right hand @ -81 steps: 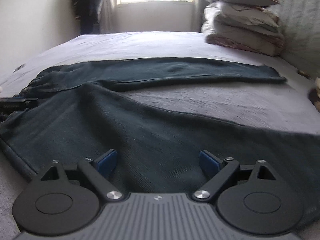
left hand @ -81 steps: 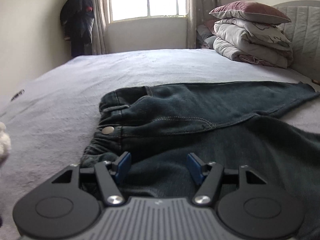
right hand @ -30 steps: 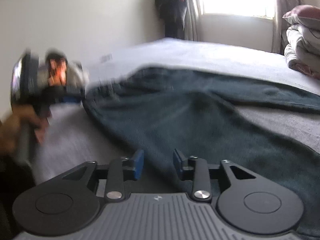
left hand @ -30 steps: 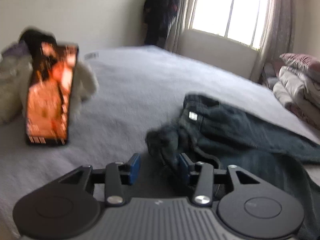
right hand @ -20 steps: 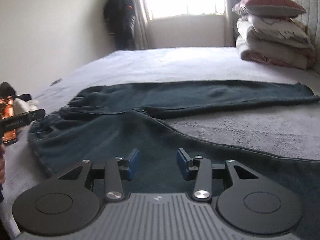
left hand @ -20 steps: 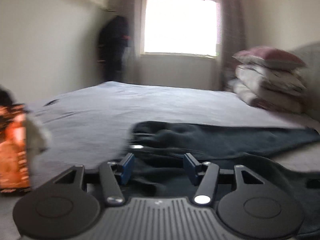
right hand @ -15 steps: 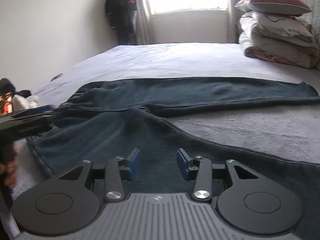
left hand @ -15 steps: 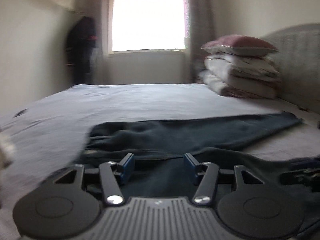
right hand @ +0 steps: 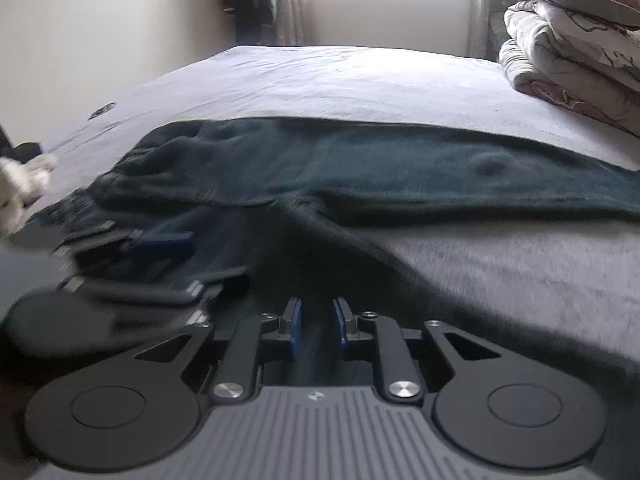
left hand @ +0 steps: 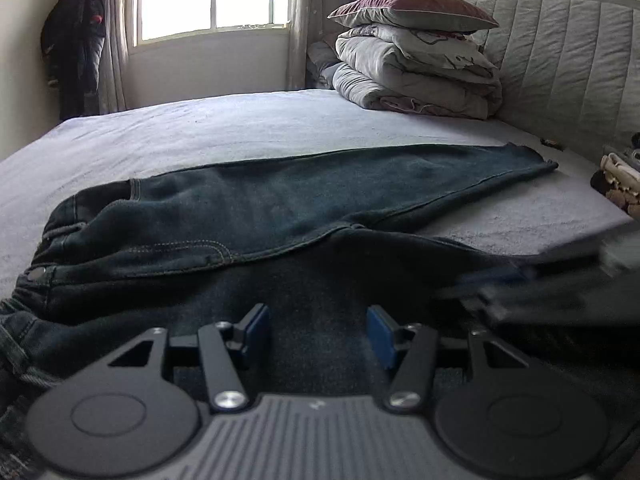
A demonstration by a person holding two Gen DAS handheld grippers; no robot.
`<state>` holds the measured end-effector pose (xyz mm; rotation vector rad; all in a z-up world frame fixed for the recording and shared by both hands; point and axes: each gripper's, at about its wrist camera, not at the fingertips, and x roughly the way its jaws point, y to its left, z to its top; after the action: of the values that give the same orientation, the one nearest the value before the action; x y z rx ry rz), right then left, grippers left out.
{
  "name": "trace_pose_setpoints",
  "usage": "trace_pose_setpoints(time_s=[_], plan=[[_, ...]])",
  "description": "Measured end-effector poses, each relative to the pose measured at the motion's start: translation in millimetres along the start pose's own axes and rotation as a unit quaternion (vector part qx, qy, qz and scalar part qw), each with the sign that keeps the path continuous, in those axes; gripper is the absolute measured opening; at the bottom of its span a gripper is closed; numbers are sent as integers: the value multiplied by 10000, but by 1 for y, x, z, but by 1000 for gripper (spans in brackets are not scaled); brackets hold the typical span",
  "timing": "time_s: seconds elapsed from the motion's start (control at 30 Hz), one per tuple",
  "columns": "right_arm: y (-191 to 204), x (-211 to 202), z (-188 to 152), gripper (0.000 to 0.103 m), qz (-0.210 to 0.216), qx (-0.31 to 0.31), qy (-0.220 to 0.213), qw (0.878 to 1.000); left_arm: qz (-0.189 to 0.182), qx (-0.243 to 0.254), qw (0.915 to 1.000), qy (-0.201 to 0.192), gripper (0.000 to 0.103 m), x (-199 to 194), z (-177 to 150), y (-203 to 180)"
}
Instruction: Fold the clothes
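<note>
Grey bed (left hand: 248,128) is carrying dark jeans (left hand: 280,200), legs spread apart. From the left wrist, the left tool (left hand: 316,330) is hovering released over the near leg. From the right wrist, the right tool (right hand: 316,326) has just been closing, jaws narrow over denim, grasp uncertain; the fold is probably starting.

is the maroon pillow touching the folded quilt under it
Touching. The left wrist view shows the maroon pillow resting directly on the folded quilt, no gap between them.
</note>
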<state>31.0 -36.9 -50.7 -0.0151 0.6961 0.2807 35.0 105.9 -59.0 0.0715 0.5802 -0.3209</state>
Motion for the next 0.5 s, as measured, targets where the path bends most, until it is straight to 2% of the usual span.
trace_pose_setpoints(time_s=[0.2,0.27,0.33,0.4,0.5], plan=[[-9,20,19,15,-128,160,-40,9998,47,70,9999,56,56,2,3,-2],[-10,10,17,19,-99,211,-19,9997,21,111,9999,87,56,1,8,-3],[-13,-4,10,33,-88,209,-20,9997,-90,150,9998,73,56,-4,13,-4],[-19,-17,-1,39,-155,115,-50,9998,-242,225,9994,-69,56,-11,16,-7],[-35,-35,-21,45,-332,-22,-40,9994,-440,371,9983,-57,60,-9,13,-13]])
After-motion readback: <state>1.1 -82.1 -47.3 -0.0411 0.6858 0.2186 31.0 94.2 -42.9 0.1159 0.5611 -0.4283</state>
